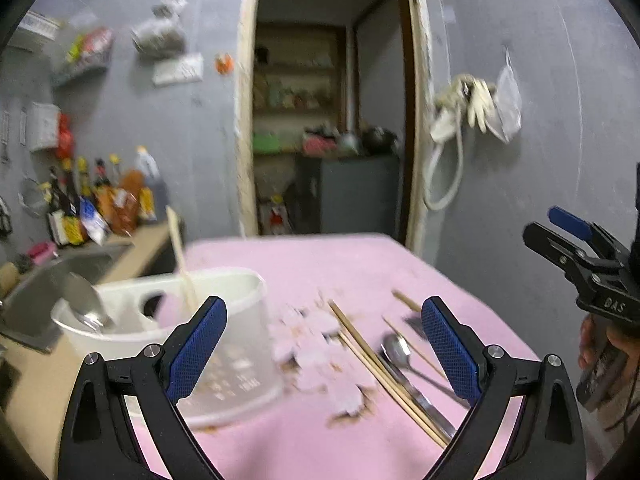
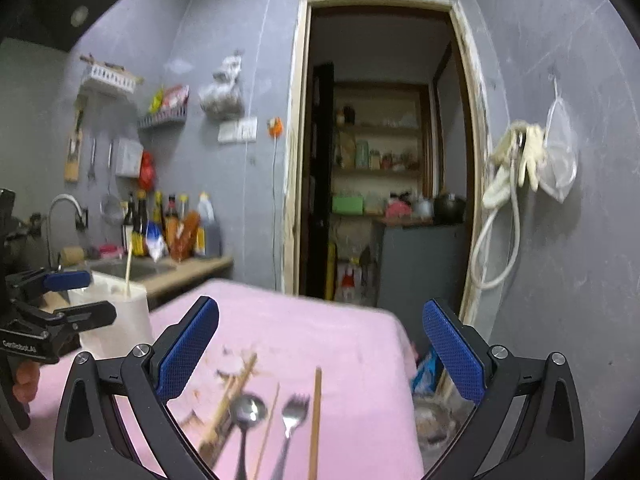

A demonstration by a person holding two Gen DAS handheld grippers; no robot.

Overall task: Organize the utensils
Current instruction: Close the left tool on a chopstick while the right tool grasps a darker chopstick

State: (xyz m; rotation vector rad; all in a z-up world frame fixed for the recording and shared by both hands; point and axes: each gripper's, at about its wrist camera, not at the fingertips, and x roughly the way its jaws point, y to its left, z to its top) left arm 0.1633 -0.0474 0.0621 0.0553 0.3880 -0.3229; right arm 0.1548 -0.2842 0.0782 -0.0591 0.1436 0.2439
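Note:
A white utensil holder (image 1: 224, 344) stands on the pink tablecloth (image 1: 320, 264) and holds a metal spoon (image 1: 86, 304) and a chopstick (image 1: 180, 256). My left gripper (image 1: 324, 340) is open and empty, just right of the holder. Several chopsticks (image 1: 384, 372) and a spoon (image 1: 396, 348) lie on the cloth between its fingers. My right gripper (image 2: 320, 348) is open and empty above a spoon (image 2: 246, 412), a fork (image 2: 294, 408) and chopsticks (image 2: 316, 420). The holder (image 2: 120, 320) stands at the left in the right wrist view.
A counter with a sink (image 1: 52, 280) and sauce bottles (image 1: 104, 196) runs along the left wall. A doorway (image 1: 328, 120) opens behind the table. The table's right edge (image 2: 404, 360) drops to clutter on the floor. The other gripper (image 1: 588, 264) shows at the right.

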